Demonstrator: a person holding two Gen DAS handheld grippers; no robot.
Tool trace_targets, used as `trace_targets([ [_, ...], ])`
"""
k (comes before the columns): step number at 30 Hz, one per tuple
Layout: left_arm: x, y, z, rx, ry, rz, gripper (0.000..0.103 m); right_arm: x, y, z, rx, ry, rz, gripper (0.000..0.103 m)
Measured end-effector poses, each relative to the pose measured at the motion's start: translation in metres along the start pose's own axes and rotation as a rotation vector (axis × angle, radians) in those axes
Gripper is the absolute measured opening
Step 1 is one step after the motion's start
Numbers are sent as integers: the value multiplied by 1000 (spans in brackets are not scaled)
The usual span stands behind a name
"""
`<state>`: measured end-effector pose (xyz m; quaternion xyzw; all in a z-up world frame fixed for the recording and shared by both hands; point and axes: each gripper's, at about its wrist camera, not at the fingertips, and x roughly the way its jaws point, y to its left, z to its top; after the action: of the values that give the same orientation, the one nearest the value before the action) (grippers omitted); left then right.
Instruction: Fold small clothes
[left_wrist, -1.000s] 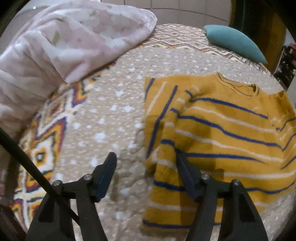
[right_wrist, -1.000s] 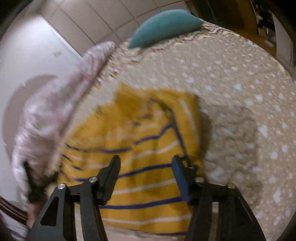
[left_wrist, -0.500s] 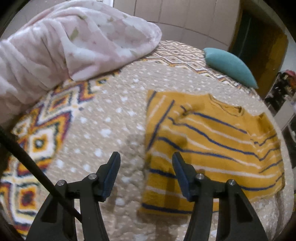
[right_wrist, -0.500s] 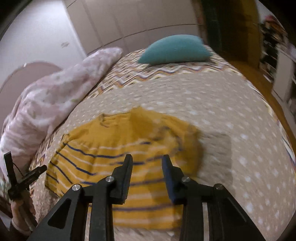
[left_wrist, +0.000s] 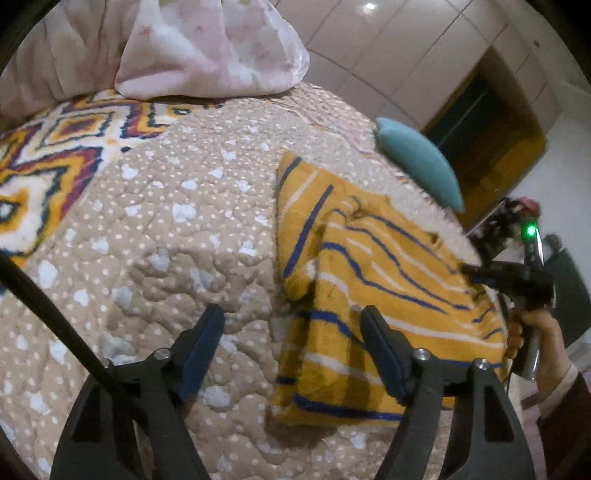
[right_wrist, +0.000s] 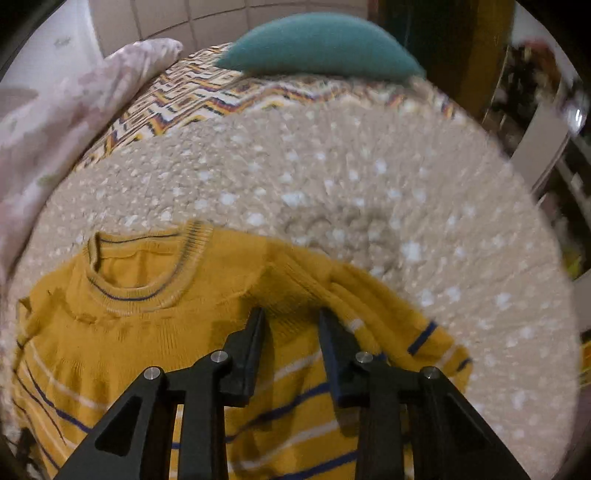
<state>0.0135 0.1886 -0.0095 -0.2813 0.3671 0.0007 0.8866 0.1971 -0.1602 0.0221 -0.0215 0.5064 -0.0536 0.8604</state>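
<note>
A small mustard-yellow sweater (left_wrist: 373, 280) with blue and white stripes lies flat on the bed, one sleeve folded in over the body. My left gripper (left_wrist: 291, 321) is open and empty, hovering over the sweater's near edge and bare quilt. My right gripper (right_wrist: 291, 319) is open and empty just above the sweater's (right_wrist: 155, 343) shoulder, right of the neckline, with the folded sleeve beside its right finger. The right gripper also shows in the left wrist view (left_wrist: 476, 273), held in a hand at the sweater's far side.
The bed is covered by a beige dotted quilt (left_wrist: 166, 229) with a zigzag-patterned border (left_wrist: 48, 155). A pink blanket heap (left_wrist: 207, 48) lies at the back left. A teal pillow (right_wrist: 321, 48) lies at the far end. A doorway and furniture stand beyond.
Both grippers have swung to new viewpoints. The right gripper has moved down close over the sweater's shoulder near the neckline. The left has pulled back toward the sweater's near side.
</note>
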Motion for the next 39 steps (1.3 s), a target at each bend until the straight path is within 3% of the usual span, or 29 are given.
trace_targets([
  [3, -5, 5, 0, -29, -11, -42, 77, -37, 41, -5, -87, -84, 54, 31],
  [5, -13, 9, 2, -43, -13, -76, 77, -61, 77, -12, -149, -122, 134, 31],
  [9, -36, 16, 5, -35, -38, -97, 77, -82, 167, -29, -302, -70, 329, 31],
  [11, -48, 24, 10, -48, -55, -100, 77, -77, 203, -35, -348, -36, 372, 30],
  [14, -64, 43, 19, -98, -89, -115, 77, -53, 246, -44, -380, 26, 360, 30],
  [16, -72, 51, 24, -98, -123, -65, 77, -21, 272, -47, -380, 117, 293, 30],
  [17, -74, 54, 26, -93, -137, -29, 77, -7, 279, -49, -366, 152, 285, 31],
  [20, -76, 61, 30, -89, -155, 77, 77, -6, 294, -48, -355, 110, 286, 35],
  [24, -79, 75, 33, -133, -138, 81, 77, -30, 289, -44, -332, 83, 388, 35],
  [26, -83, 86, 34, -165, -146, 95, 77, -48, 289, -45, -332, 47, 400, 35],
  [30, -88, 102, 37, -229, -163, 97, 77, -90, 287, -84, -446, 11, 412, 37],
  [33, -90, 107, 37, -257, -171, 101, 77, -110, 292, -135, -581, 18, 445, 53],
  [35, -89, 108, 37, -260, -175, 109, 77, -108, 297, -161, -663, -2, 401, 58],
  [38, -89, 108, 36, -257, -181, 119, 77, -87, 302, -196, -787, -61, 210, 58],
  [39, -89, 109, 36, -257, -182, 122, 77, -82, 302, -202, -808, -93, 188, 57],
])
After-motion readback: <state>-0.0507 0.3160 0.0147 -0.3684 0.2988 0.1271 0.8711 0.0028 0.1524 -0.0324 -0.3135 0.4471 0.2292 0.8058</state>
